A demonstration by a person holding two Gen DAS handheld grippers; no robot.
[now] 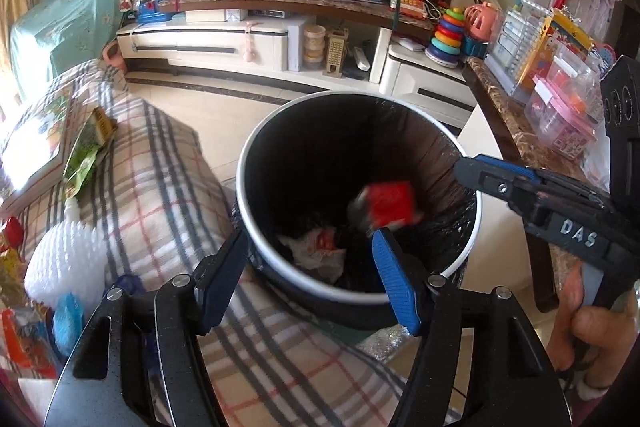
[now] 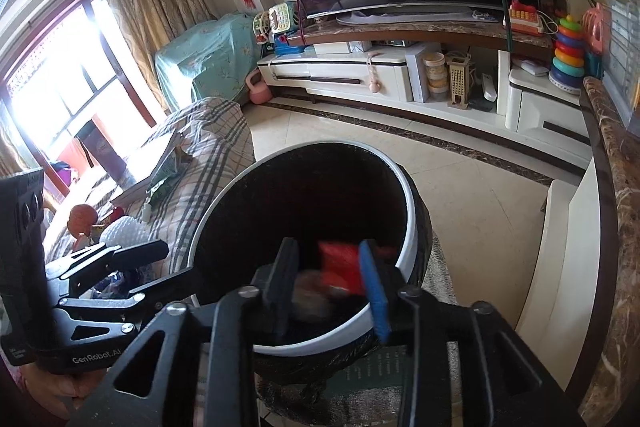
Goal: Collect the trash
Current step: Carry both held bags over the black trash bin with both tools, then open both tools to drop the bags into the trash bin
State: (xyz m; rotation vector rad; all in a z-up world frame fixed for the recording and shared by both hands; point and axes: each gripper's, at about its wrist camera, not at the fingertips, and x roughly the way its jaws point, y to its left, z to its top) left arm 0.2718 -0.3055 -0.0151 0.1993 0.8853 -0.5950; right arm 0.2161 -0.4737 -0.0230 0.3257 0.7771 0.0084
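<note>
left gripper (image 1: 310, 259): jaws apart, empty | right gripper (image 2: 328, 279): jaws part-open, empty | blurred red wrapper (image 1: 386, 205) inside round black white-rimmed bin (image 1: 256, 239), axis unclear

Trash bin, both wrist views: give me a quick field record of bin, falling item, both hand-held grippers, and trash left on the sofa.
bin: black-lined trash bin, white rim, beside the plaid sofa
in bin: crumpled white wrapper
in motion: red packet, blurred, inside the bin mouth
left hand-held gripper: open, nothing between fingers
right hand-held gripper: open over bin
left on sofa: green snack bag, white foam net
</note>
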